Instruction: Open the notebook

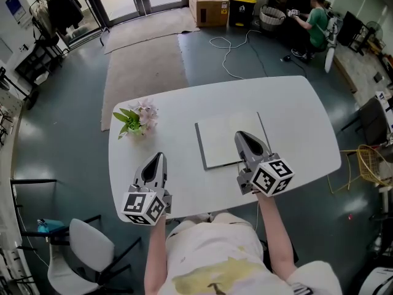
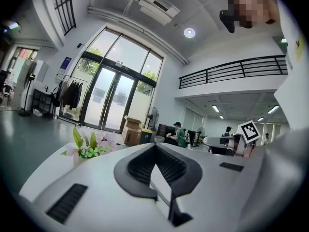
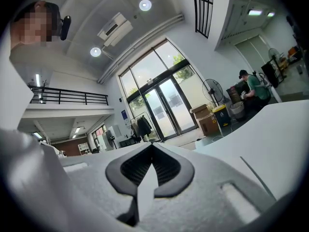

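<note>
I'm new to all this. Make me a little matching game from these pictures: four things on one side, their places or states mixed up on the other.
Things:
1. notebook
2. flowers
3. right gripper
4. cardboard boxes

Places or states:
a. on the floor, far beyond the table
b. jaws shut, nothing held
c. lying closed at the table's middle
d. near the table's left edge

Pairs: 1-c, 2-d, 3-b, 4-a

Left tongs (image 2: 155, 148) closed and empty, with flowers (image 2: 89, 148) beyond at left.
</note>
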Available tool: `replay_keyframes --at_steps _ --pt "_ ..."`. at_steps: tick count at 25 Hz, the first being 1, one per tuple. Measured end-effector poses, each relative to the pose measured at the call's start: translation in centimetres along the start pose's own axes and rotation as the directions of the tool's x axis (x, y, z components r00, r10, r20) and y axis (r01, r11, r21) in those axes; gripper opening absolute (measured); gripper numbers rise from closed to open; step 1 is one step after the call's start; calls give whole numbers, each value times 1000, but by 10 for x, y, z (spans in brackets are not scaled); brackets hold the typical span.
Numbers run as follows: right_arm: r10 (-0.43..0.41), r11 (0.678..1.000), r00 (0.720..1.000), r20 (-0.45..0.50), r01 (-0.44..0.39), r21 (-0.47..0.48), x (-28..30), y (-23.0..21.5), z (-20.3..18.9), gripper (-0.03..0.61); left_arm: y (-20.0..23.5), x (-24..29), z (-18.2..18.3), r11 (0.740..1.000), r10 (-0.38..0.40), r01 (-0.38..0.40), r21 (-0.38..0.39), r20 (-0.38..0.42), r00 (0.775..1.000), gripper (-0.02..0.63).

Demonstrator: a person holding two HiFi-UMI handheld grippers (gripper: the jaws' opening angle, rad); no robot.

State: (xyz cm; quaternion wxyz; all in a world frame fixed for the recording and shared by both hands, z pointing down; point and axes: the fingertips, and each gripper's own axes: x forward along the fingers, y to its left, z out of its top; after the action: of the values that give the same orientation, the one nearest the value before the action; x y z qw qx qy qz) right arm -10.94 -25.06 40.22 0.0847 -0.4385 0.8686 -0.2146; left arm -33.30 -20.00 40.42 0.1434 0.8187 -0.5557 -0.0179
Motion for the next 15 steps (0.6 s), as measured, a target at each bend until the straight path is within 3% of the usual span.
replay_keyframes --at_steps 15 --pt "-32 999 999 -4 31 -36 0 -10 5 6 6 -2 6 998 56 -56 19 10 998 -2"
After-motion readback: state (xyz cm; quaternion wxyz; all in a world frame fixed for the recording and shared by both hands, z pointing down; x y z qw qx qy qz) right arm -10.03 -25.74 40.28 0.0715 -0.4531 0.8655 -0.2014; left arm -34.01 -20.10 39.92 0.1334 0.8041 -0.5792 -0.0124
